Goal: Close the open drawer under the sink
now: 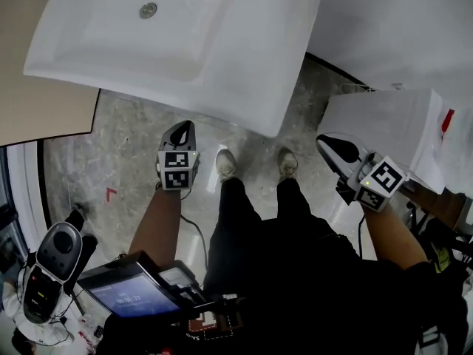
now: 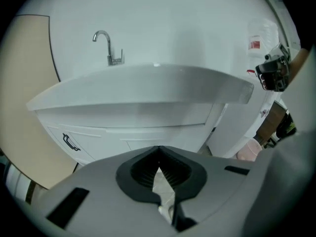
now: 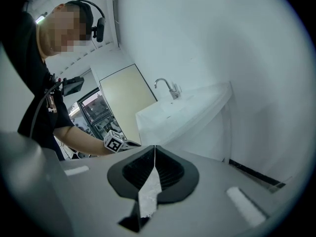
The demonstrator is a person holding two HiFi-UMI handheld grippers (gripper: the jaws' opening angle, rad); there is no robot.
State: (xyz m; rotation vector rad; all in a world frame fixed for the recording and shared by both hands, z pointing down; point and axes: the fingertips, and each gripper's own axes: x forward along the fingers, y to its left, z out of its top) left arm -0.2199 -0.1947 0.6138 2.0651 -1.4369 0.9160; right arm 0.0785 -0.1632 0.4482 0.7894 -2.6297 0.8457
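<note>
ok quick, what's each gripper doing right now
left gripper: closed, holding nothing
right gripper: closed, holding nothing

**A:** How do we classify this location?

**B:** We classify it as a washroom. First, we note a white sink (image 1: 222, 72) with a round metal drain (image 1: 148, 9) and a curved chrome tap (image 2: 109, 48) at its rear edge.

**A:** What do we find below it?

**B:** We find a white cabinet (image 2: 148, 127) with a dark handle (image 2: 70, 143) directly under the basin.

**A:** Which surfaces do we list?

**B:** We list a grey marbled floor (image 1: 126, 168), a plain white wall (image 3: 207, 43) with a dark skirting (image 3: 252, 174) at its foot, and a beige panel (image 2: 24, 107) beside the basin.
</note>
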